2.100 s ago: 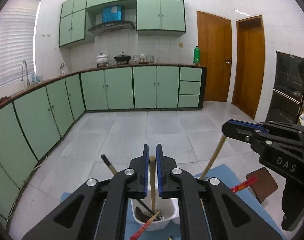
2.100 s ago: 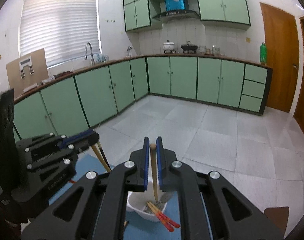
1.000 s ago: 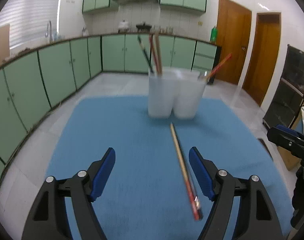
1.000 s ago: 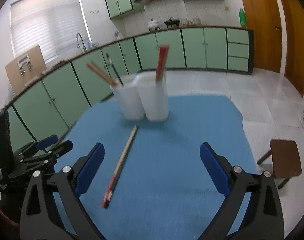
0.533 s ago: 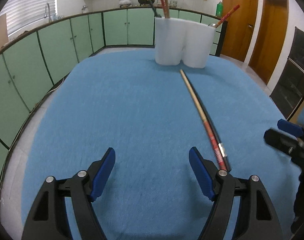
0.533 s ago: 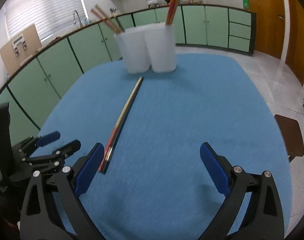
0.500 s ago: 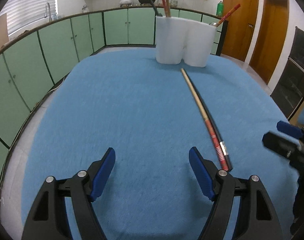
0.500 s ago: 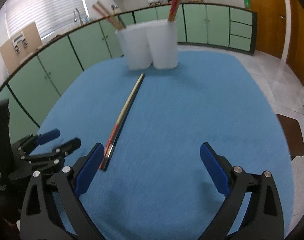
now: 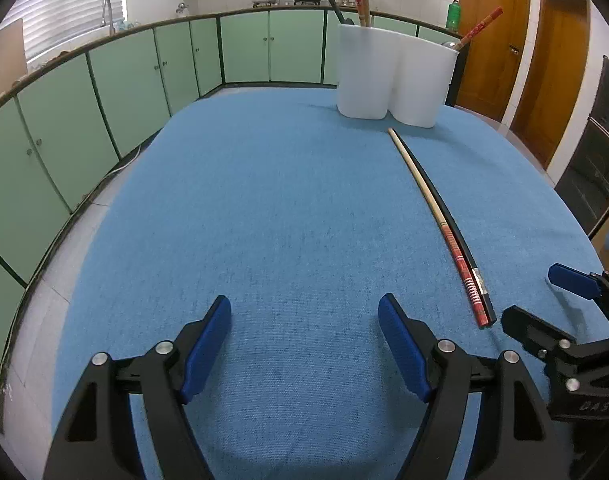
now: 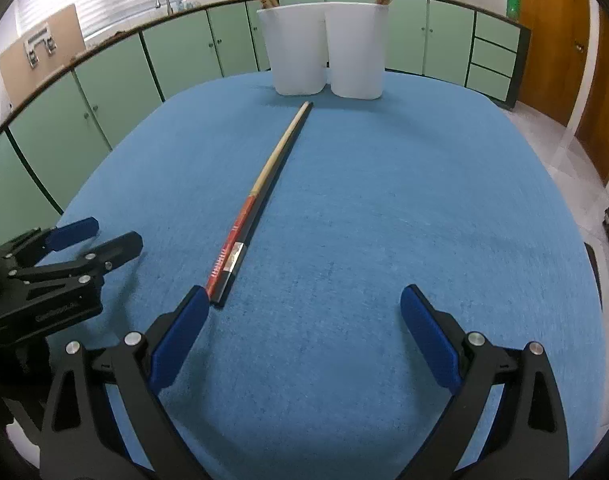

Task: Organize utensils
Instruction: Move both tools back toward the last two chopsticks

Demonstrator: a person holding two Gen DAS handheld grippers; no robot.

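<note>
A red-and-wood chopstick (image 9: pixel 432 212) and a black chopstick (image 9: pixel 452 228) lie side by side on the blue cloth (image 9: pixel 284 208), pointing at a white two-cup holder (image 9: pixel 396 76) that has several chopsticks standing in it. In the right wrist view the pair (image 10: pixel 260 188) lies left of centre, its near end by my left finger, and the holder (image 10: pixel 324 48) stands at the far edge. My left gripper (image 9: pixel 304 344) is open and empty, left of the pair. My right gripper (image 10: pixel 304 332) is open and empty; it also shows in the left wrist view (image 9: pixel 544 304).
The blue cloth covers the whole table. Green kitchen cabinets (image 9: pixel 104 92) run along the left and back. Wooden doors (image 9: pixel 544 64) and a dark oven (image 9: pixel 596 168) stand on the right.
Both grippers let go of the chopsticks they held over the holder, opened, and drew back and down to the near end of the table. In the last half second they edged slightly closer.
</note>
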